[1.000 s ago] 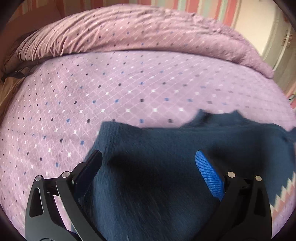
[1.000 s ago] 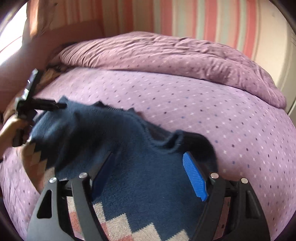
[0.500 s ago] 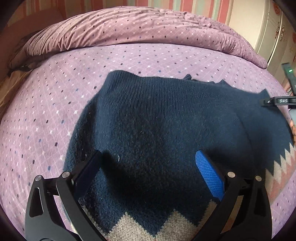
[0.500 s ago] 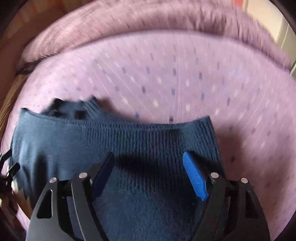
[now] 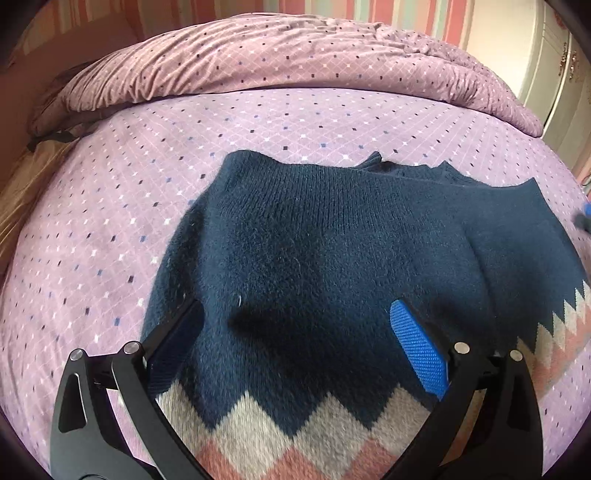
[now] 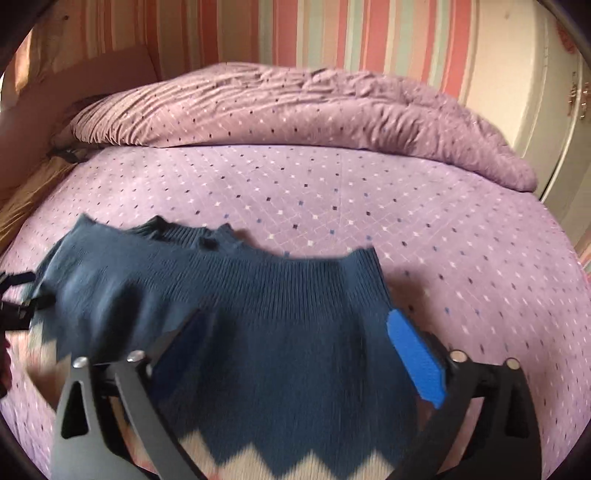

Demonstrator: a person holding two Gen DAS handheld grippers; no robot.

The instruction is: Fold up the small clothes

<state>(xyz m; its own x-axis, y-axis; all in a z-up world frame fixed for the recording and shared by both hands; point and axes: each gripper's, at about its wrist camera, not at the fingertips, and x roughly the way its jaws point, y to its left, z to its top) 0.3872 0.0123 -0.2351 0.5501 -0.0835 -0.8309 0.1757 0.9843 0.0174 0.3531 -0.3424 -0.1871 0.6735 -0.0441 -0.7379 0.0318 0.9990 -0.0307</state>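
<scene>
The navy knitted sweater with a grey-and-pink zigzag band (image 5: 332, 266) is lying directly below both grippers, its long axis running nine to three o'clock. The left gripper (image 5: 295, 343) and right gripper (image 6: 291, 350) are both hovering with jaws spread wide, holding nothing, the left looking nearer.

**A home bedroom**

A bed (image 6: 369, 206) with a lilac diamond-print sheet, a matching rumpled duvet (image 6: 295, 110) heaped at its far side, striped pink wallpaper (image 6: 295, 33) behind, and a cream wardrobe door (image 6: 546, 92) at right.
</scene>
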